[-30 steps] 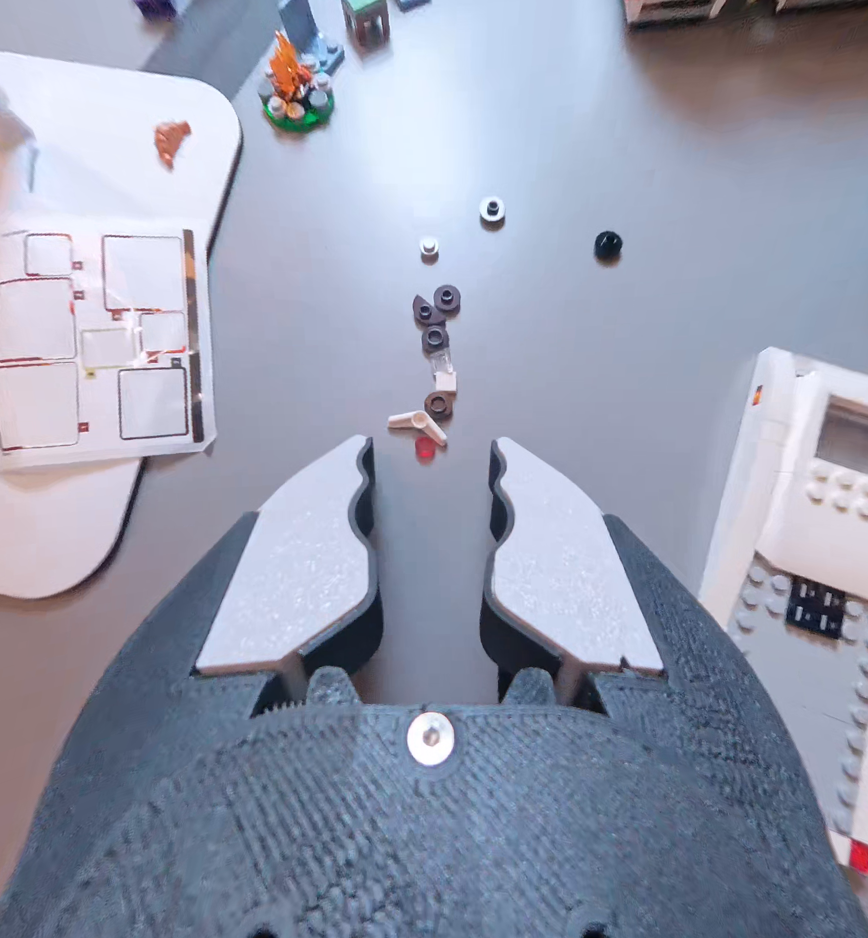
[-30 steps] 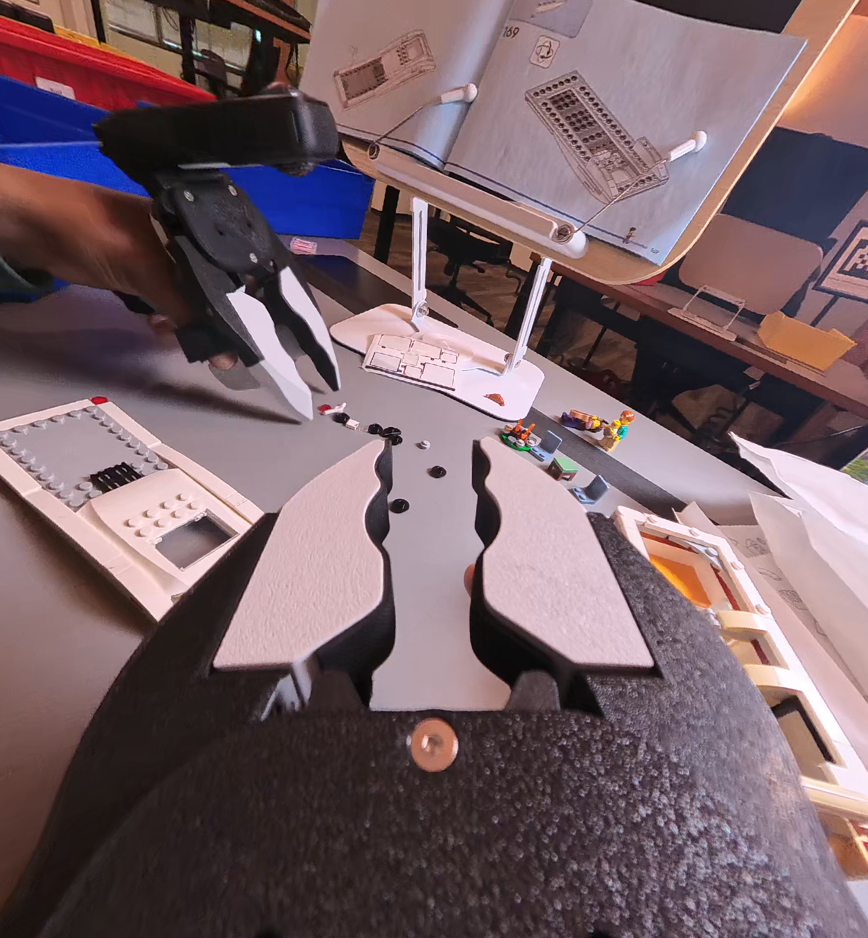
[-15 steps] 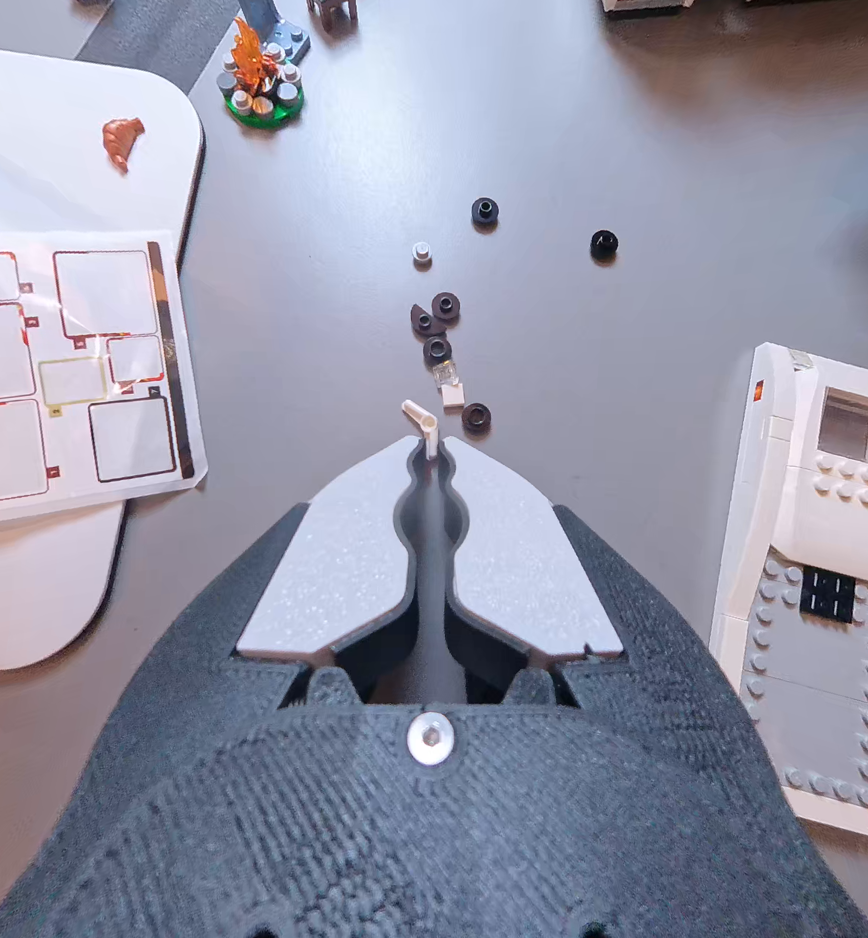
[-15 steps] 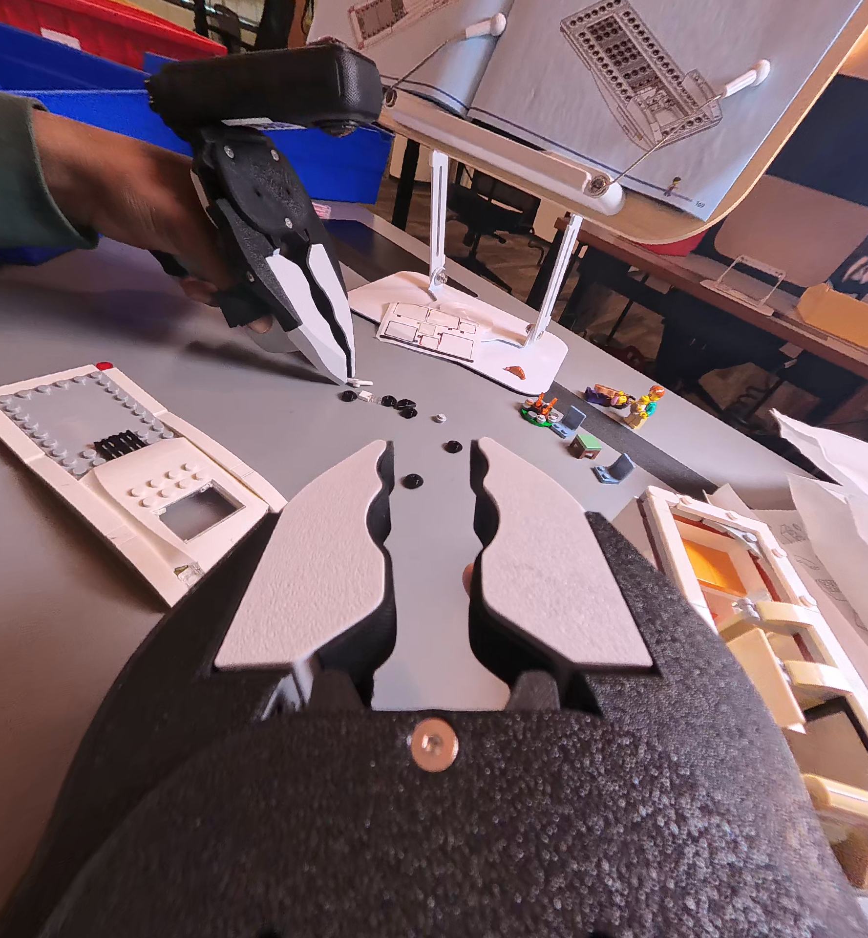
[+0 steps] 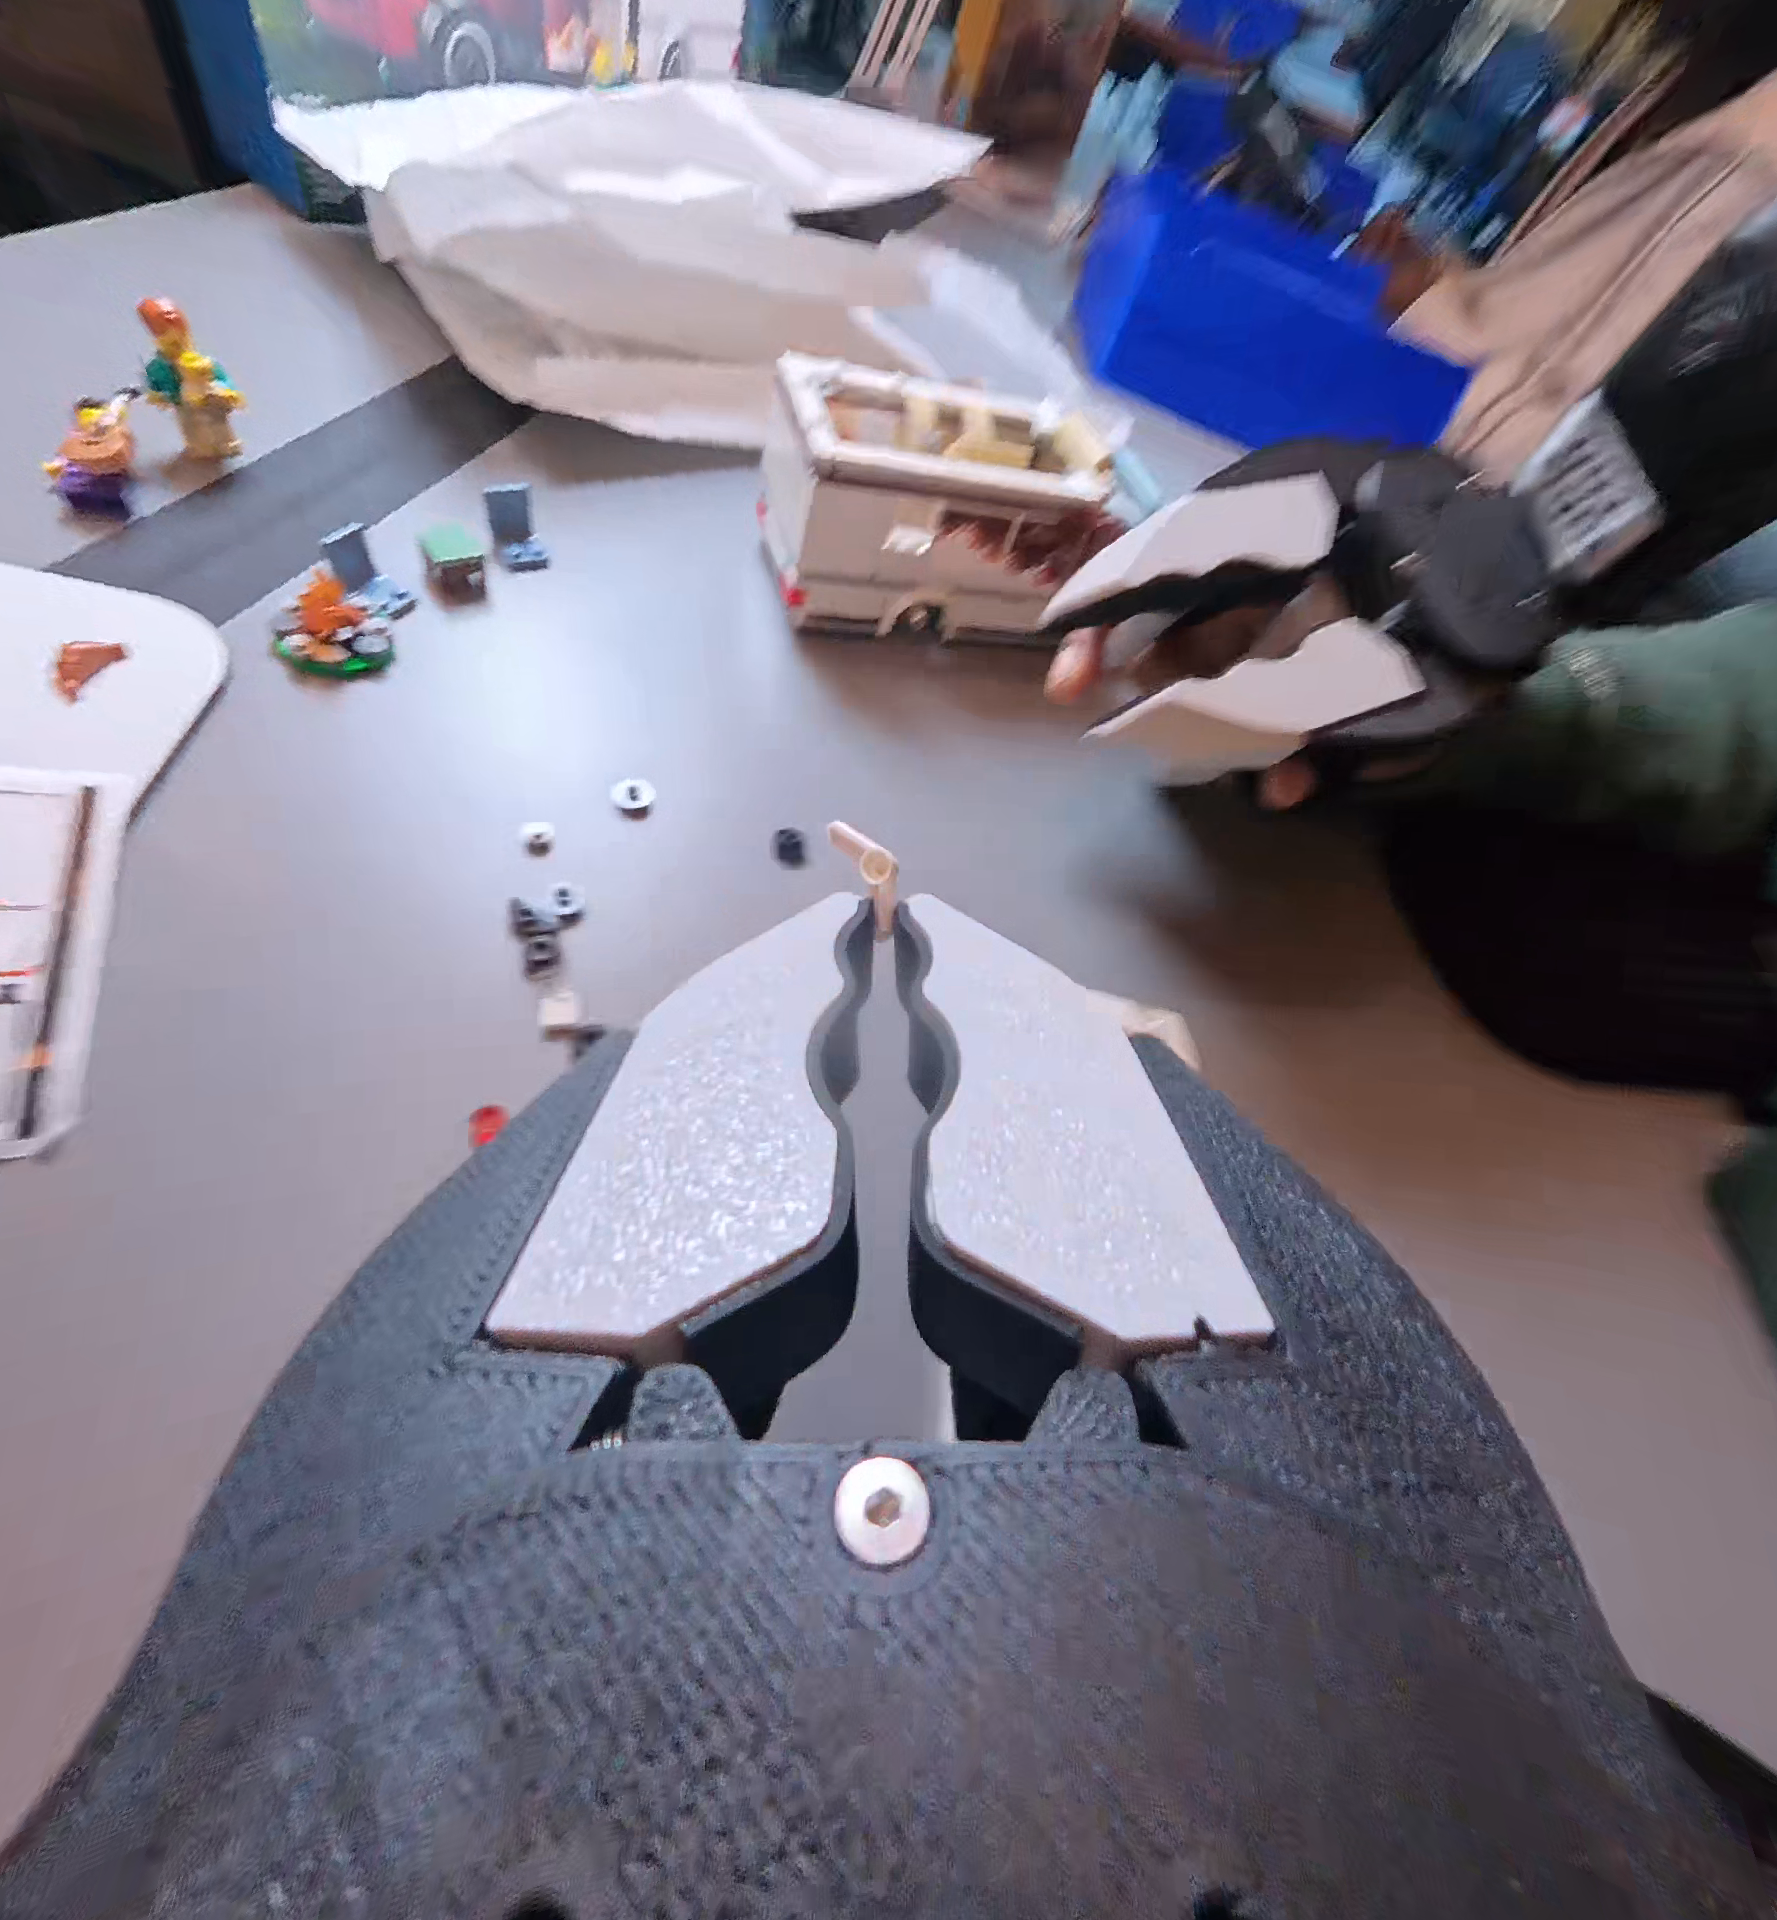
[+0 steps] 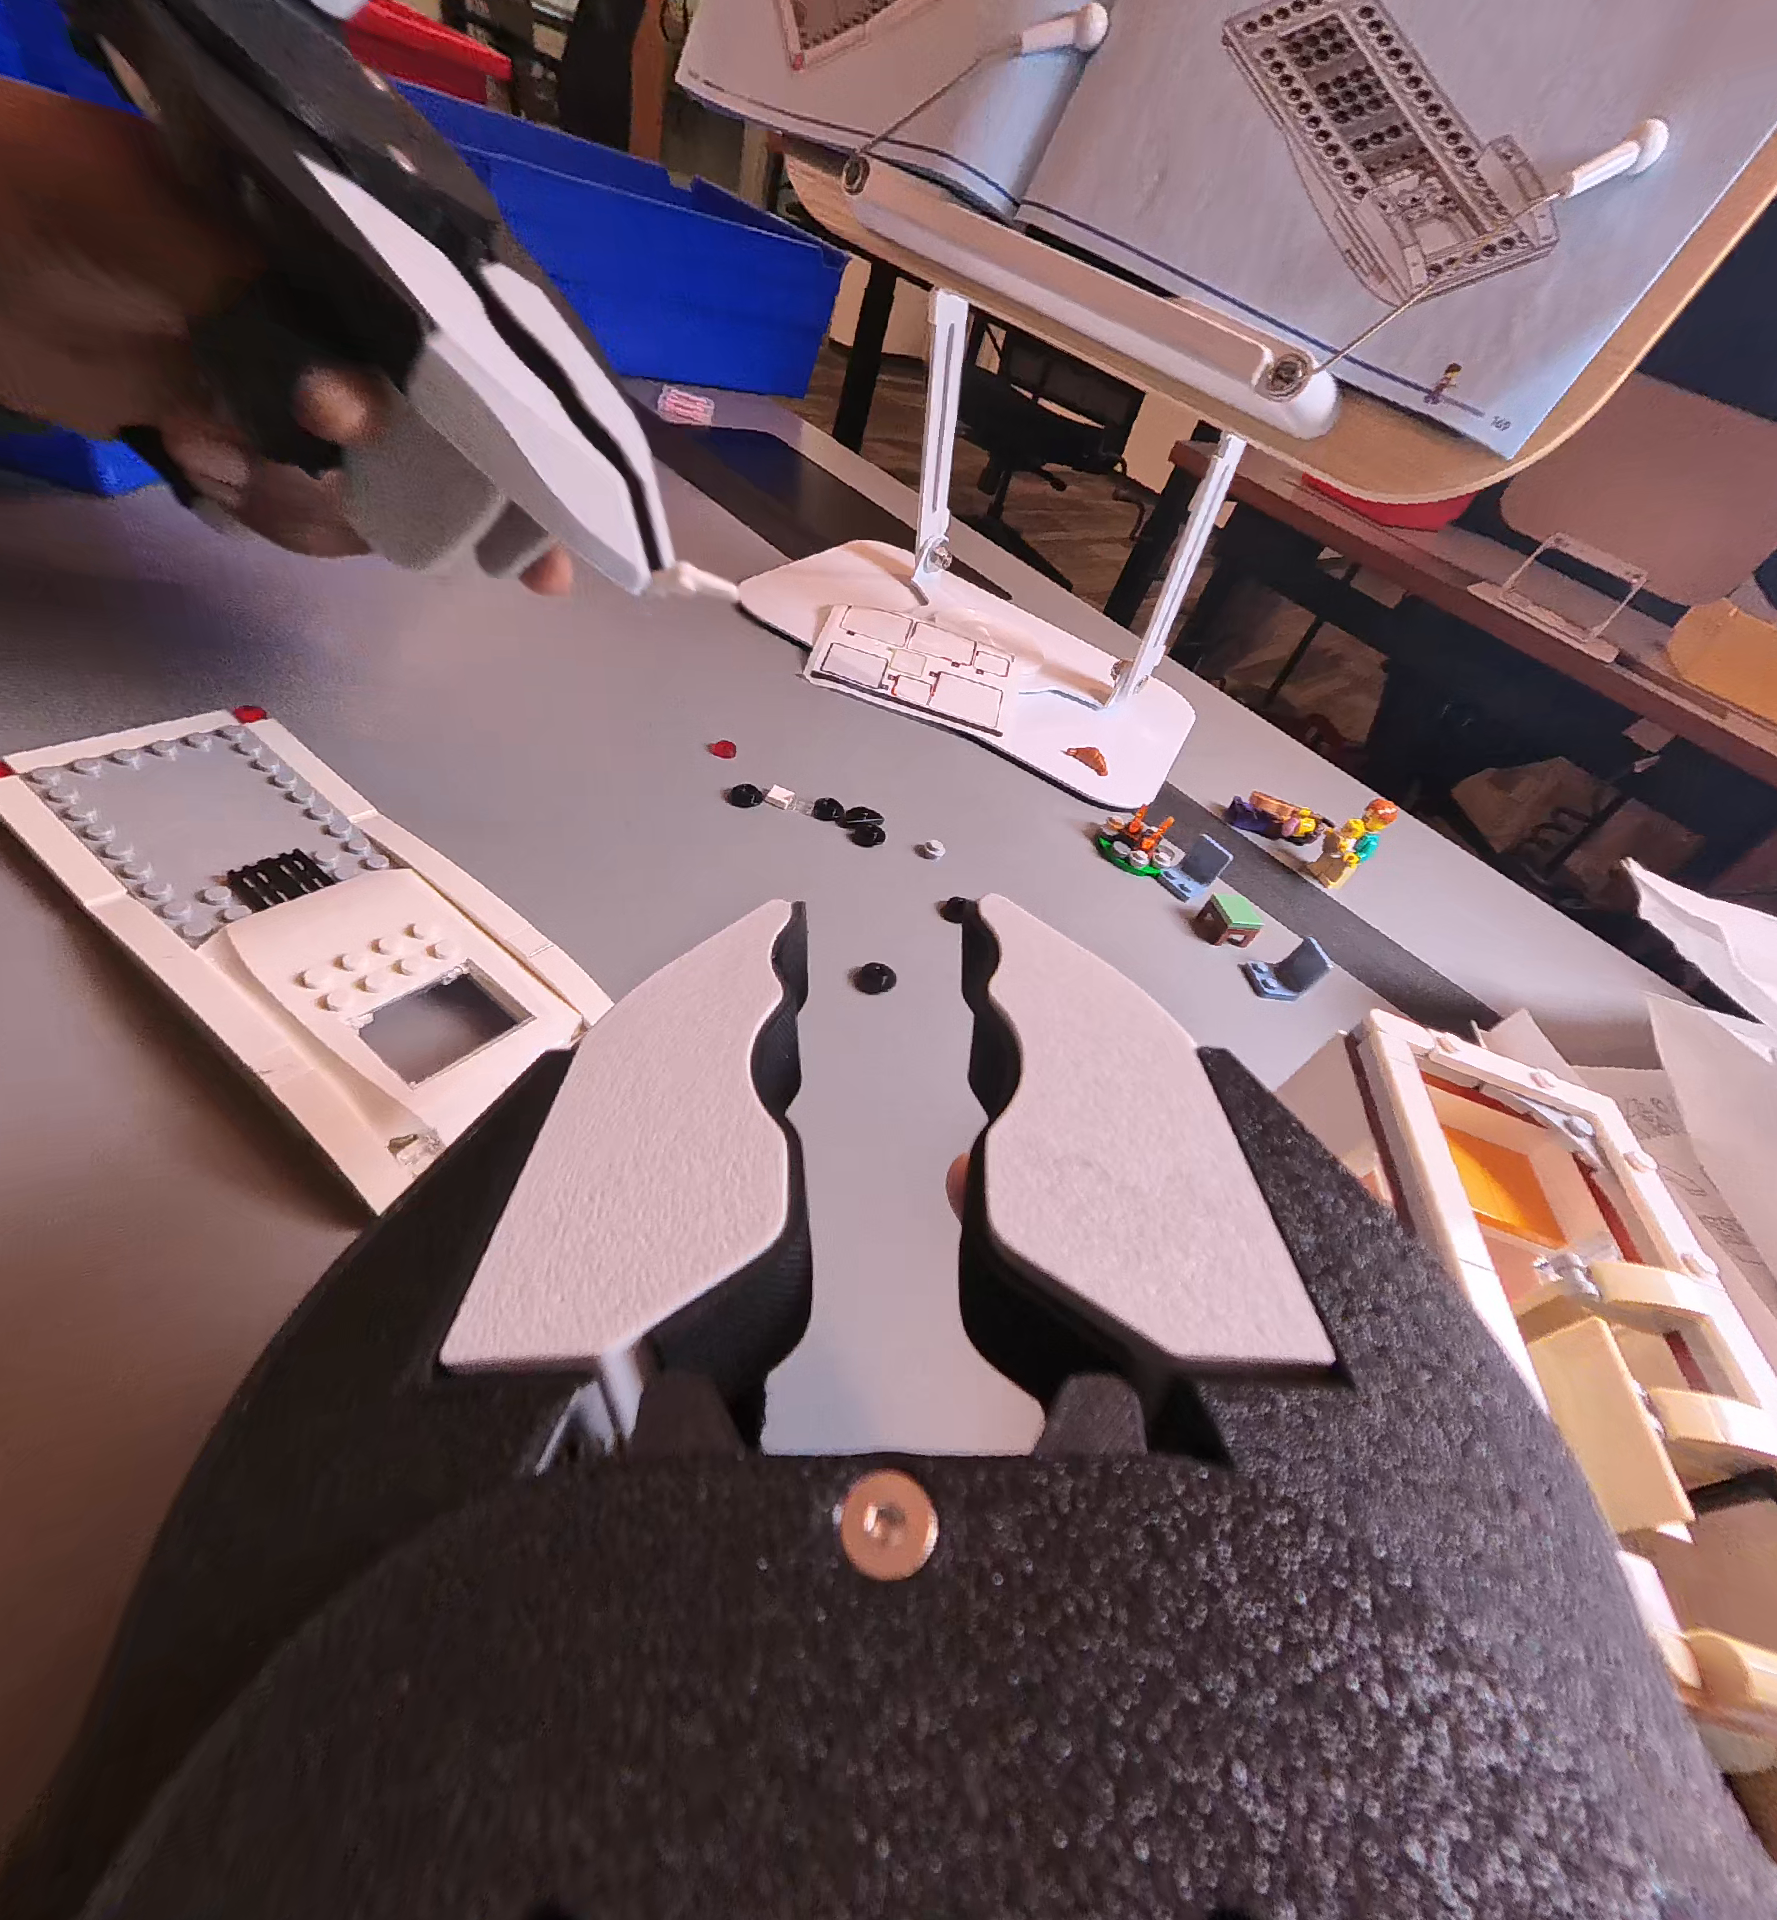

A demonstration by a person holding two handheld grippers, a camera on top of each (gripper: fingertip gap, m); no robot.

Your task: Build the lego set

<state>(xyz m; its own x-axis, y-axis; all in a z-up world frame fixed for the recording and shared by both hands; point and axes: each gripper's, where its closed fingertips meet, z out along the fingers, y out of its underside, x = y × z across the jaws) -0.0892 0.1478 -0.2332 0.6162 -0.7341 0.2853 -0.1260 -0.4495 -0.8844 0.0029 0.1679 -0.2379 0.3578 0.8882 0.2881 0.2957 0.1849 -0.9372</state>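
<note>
Grip check first: the left hand-held gripper (image 5: 879,906) is pinched almost fully closed on a tiny tan elbow-shaped piece (image 5: 868,862). Only one leg of it sits between the tips; the bent end sticks out in front, clear of the table (image 5: 344,935). My read is that a tip-only hold like that keeps the free end exposed so it can be seen and lined up. In the right wrist view the same gripper hangs up in the air with the little piece poking from its tips, well above the table.

The right hand-held gripper (image 6: 884,920) is partly open with nothing in it. A small black round piece (image 6: 873,977) lies on the table between its fingers, but they don't touch it, so that's just parked there, not held.

The other loose bits, a cluster of black studs (image 6: 848,812) and a red stud (image 6: 723,747), stay in a loose line on the table near the white roof plate (image 6: 240,914), probably laid out for easy picking. The half-built white camper (image 5: 925,509) sits farther back by the crumpled paper.

Versus a second ago: the left one was wide open over the pile with the tan piece lying flat on the table. Now it's clamped on it, lifted and swung toward the camper. The right one has barely moved, same gap.
</note>
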